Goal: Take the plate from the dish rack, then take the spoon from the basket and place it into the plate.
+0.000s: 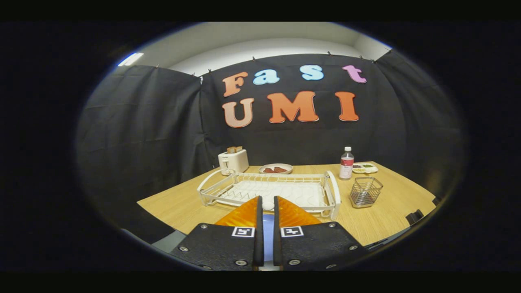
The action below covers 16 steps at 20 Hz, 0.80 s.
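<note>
Two orange fingers (pixel 244 212) of the tool (pixel 266 199) stood nearly together, gripping nothing, just before the white rack (pixel 331 191) on the desk (pixel 390 219), basket (pixel 365 192) beside it.

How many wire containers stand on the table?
2: the white dish rack just beyond the claw, whose fingers pinch the plate, and the small basket beside it, before the bottle. None seems hidden.

Tool (pixel 266 203) fingers nearly closed on something blue-white, just before the white dish rack (pixel 329 191); wire basket (pixel 365 191) beside it.
</note>
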### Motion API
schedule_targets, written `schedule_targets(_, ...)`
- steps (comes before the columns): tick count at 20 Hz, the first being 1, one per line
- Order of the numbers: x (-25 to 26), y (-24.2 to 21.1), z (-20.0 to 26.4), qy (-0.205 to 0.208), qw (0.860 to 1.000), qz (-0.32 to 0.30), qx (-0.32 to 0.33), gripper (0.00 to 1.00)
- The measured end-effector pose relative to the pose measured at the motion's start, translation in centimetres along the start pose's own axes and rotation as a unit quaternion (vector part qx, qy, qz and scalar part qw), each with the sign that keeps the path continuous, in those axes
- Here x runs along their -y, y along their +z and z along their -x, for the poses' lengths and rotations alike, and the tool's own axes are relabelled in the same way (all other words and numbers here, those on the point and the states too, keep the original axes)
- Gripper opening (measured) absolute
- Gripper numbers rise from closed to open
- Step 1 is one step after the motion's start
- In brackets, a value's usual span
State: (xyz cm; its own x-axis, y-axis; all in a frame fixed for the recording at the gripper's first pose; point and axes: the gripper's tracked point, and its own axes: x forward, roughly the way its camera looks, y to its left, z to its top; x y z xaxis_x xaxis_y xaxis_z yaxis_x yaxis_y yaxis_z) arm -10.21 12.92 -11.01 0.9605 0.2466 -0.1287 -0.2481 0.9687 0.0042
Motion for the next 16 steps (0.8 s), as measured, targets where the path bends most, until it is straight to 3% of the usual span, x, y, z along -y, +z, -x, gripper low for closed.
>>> schedule_targets(5,-0.7,-0.2,0.8,0.022,1.0,-0.009,0.002,0.09)
schedule_targets(16,-1.8,-6.4,-1.7,0.055,0.996,-0.008,-0.064,0.09)
